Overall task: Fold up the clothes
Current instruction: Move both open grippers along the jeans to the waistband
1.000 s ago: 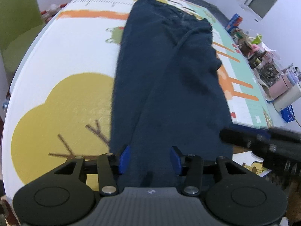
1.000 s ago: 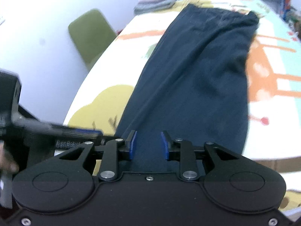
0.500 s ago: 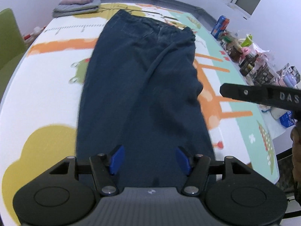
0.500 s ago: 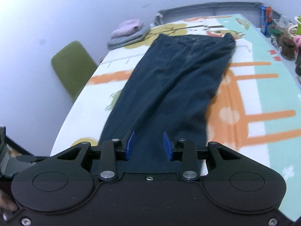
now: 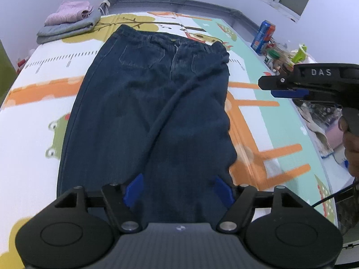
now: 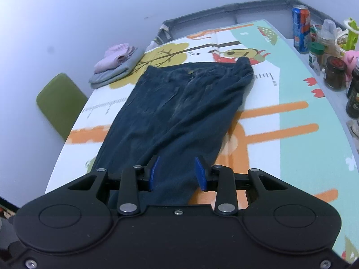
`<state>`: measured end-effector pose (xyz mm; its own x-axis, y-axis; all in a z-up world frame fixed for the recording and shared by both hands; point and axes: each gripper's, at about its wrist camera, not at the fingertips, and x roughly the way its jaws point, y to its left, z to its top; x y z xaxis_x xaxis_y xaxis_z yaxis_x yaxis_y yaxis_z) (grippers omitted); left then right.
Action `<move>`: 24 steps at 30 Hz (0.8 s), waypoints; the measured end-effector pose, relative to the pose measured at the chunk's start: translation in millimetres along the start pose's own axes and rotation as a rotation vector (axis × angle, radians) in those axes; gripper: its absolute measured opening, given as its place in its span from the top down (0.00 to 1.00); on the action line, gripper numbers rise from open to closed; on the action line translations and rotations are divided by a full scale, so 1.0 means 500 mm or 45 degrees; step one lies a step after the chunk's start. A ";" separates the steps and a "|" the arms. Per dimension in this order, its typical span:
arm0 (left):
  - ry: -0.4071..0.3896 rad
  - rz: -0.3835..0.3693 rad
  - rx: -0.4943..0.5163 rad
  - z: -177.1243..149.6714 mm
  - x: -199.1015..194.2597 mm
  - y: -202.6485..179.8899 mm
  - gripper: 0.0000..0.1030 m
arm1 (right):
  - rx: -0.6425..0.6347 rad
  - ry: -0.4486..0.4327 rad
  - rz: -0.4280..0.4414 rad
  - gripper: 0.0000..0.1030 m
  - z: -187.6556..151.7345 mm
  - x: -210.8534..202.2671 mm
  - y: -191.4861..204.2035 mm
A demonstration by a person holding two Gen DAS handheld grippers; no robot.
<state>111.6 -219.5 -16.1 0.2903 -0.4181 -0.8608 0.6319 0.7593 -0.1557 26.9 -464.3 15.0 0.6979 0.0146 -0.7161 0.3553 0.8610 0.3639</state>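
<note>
Dark blue jeans [image 5: 143,116] lie flat on the patterned play mat [image 5: 33,103], waistband at the far end, legs running toward me. They also show in the right wrist view [image 6: 179,112]. My left gripper [image 5: 178,192] is open above the near part of the legs, holding nothing. My right gripper [image 6: 177,173] is open above the right leg, empty. Seen from the left wrist, the right gripper [image 5: 289,89] hovers at the right, above the mat's edge.
Folded pink and grey clothes [image 5: 67,24] are stacked at the far left corner [image 6: 114,65]. A can [image 6: 300,31], jars [image 6: 334,71] and bottles crowd the right edge. A green chair [image 6: 60,103] stands to the left of the table.
Both grippers have moved forward along the jeans toward the waistband and risen. The left jaws have opened wider. The right gripper now sits higher at the right.
</note>
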 end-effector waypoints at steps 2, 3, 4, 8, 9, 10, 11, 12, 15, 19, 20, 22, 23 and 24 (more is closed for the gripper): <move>-0.003 -0.003 0.009 0.024 0.015 -0.002 0.29 | 0.028 0.007 -0.010 0.68 0.026 0.025 -0.020; -0.006 -0.006 0.014 0.036 0.022 -0.003 0.28 | 0.041 0.013 -0.012 0.68 0.039 0.036 -0.029; -0.012 -0.008 0.020 0.047 0.028 -0.003 0.28 | 0.055 0.018 -0.017 0.68 0.053 0.048 -0.037; -0.026 -0.029 0.046 0.095 0.059 -0.001 0.27 | 0.074 0.010 -0.061 0.68 0.104 0.089 -0.062; -0.025 -0.039 0.051 0.105 0.067 -0.001 0.27 | 0.082 0.008 -0.074 0.68 0.116 0.098 -0.068; -0.026 -0.049 0.049 0.113 0.077 0.000 0.27 | 0.096 0.010 -0.082 0.68 0.130 0.110 -0.076; -0.027 -0.059 0.048 0.120 0.086 0.001 0.26 | 0.109 0.008 -0.088 0.68 0.141 0.118 -0.082; -0.027 -0.069 0.046 0.128 0.096 0.001 0.26 | 0.114 0.004 -0.097 0.68 0.153 0.127 -0.087; -0.029 -0.100 0.042 0.150 0.124 0.004 0.26 | 0.115 -0.013 -0.139 0.68 0.183 0.158 -0.100; -0.032 -0.140 0.036 0.180 0.163 0.007 0.26 | 0.133 -0.004 -0.157 0.68 0.215 0.210 -0.124; -0.033 -0.150 0.034 0.188 0.172 0.008 0.26 | 0.137 -0.001 -0.162 0.68 0.223 0.224 -0.129; -0.034 -0.170 0.031 0.203 0.191 0.009 0.26 | 0.147 0.004 -0.171 0.68 0.239 0.250 -0.141; -0.038 -0.179 0.030 0.208 0.197 0.009 0.26 | 0.151 0.006 -0.175 0.68 0.247 0.263 -0.147; -0.042 -0.188 0.030 0.213 0.203 0.009 0.26 | 0.152 0.005 -0.179 0.68 0.252 0.274 -0.152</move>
<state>220.5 -311.6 -52.3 0.2162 -0.5411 -0.8127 0.6861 0.6764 -0.2678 173.8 -591.6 -35.4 0.6340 -0.0996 -0.7669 0.5205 0.7884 0.3279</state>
